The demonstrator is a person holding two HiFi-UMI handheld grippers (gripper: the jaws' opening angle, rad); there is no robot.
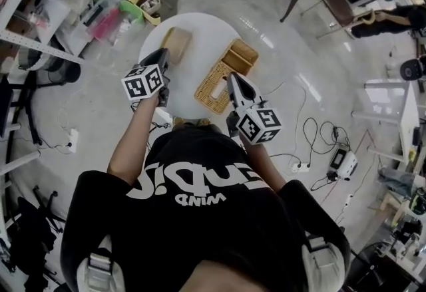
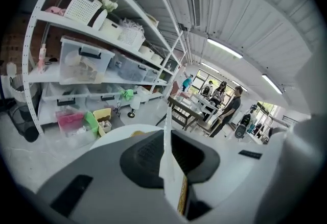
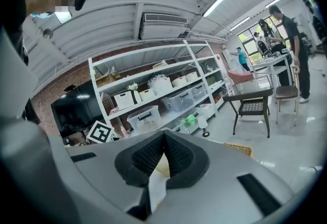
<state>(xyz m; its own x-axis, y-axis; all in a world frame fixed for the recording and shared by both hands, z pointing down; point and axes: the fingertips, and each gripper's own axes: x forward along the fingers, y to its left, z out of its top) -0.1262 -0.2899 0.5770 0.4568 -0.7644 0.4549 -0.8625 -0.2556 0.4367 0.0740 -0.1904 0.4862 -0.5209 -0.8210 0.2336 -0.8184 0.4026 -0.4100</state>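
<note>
Plainly clamped edge-on in the closed jaws of the left gripper: a thin white packet with a yellow-brown side. Likewise pinched in the shut jaws of the right gripper: a limp white slip. Both pieces apparently up off the round white table, neither laid on it. Over the table's near edge, 2 forearms raised, grippers aimed outward and slightly up. Farther across the table: wicker box, wicker lid, tan block.

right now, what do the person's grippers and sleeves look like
The left gripper and right gripper are dark, tapering two-jaw tools, each carrying a white cube with black square markers. Their own views show grey bodies and black ribbed pads. The person wears a black short-sleeved T-shirt with white lettering.
</note>
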